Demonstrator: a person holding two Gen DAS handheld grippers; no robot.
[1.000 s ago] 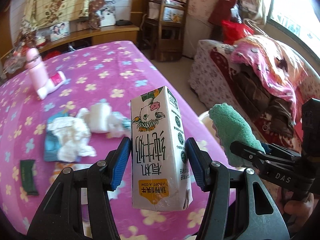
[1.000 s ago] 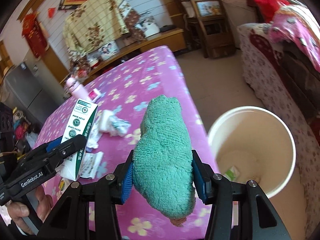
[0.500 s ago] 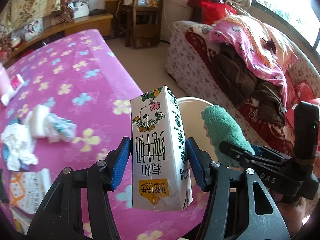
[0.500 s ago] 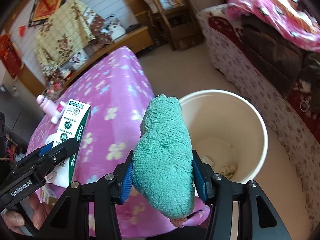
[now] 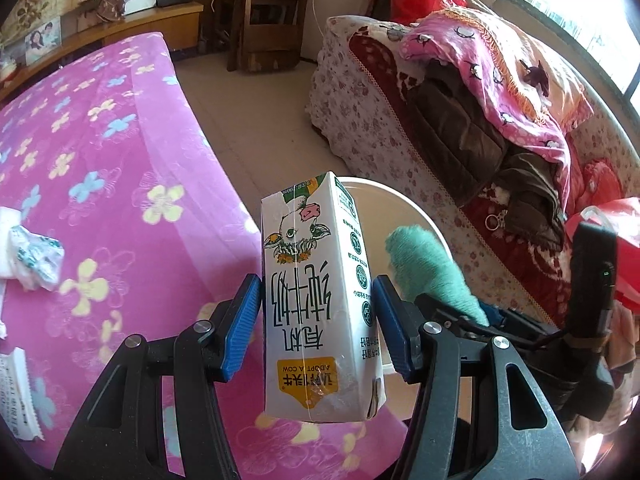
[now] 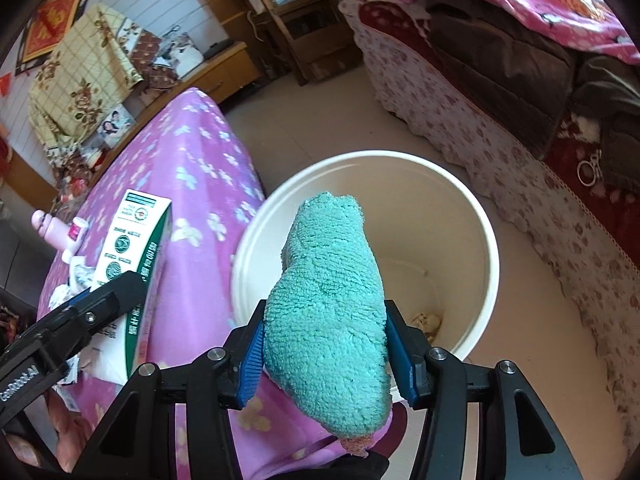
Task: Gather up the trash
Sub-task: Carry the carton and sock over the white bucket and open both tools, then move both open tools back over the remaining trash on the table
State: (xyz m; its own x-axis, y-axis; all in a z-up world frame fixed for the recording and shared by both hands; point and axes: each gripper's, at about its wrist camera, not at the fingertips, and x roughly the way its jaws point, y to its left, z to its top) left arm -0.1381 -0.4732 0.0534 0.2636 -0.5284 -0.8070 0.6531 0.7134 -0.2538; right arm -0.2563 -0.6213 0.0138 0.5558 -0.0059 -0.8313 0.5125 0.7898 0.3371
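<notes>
- Pink flowered cloth covers the surface point(image 5: 120, 184), which fills the left half of the left wrist view; a white bucket point(image 6: 490, 240) stands on the floor just beside its edge, in the middle of the right wrist view.
- In the left wrist view, the left gripper point(image 5: 316, 320) grasps a milk carton point(image 5: 316, 292) between its blue pads, upside down, at the lower centre of the frame; the bucket rim shows just behind the carton.
- In the right wrist view, the right gripper point(image 6: 324, 354) has a teal fluffy cloth point(image 6: 328, 304) between its jaws, at the lower centre, with the bucket opening directly behind it. The jaws have just been opening a little; the left pad touches the cloth, but on the right side a thin gap seems to show, so I judge the release is beginning and the cloth is not yet falling.
- Inside the bucket, at the bottom right of its floor, a few small crumpled scraps point(image 6: 428, 320) lie, so some trash seems collected already.
- Still on the surface: a crumpled tissue with a green pattern point(image 5: 34, 256) at the left edge of the left wrist view, and a printed paper point(image 5: 16, 392) at the lower left.
- A pink bottle point(image 6: 54, 232) lies at the far left of the right wrist view; whether it counts as trash I cannot tell.
- My judgement: the task is near the middle; two items are almost over the bucket, and several wait.
</notes>
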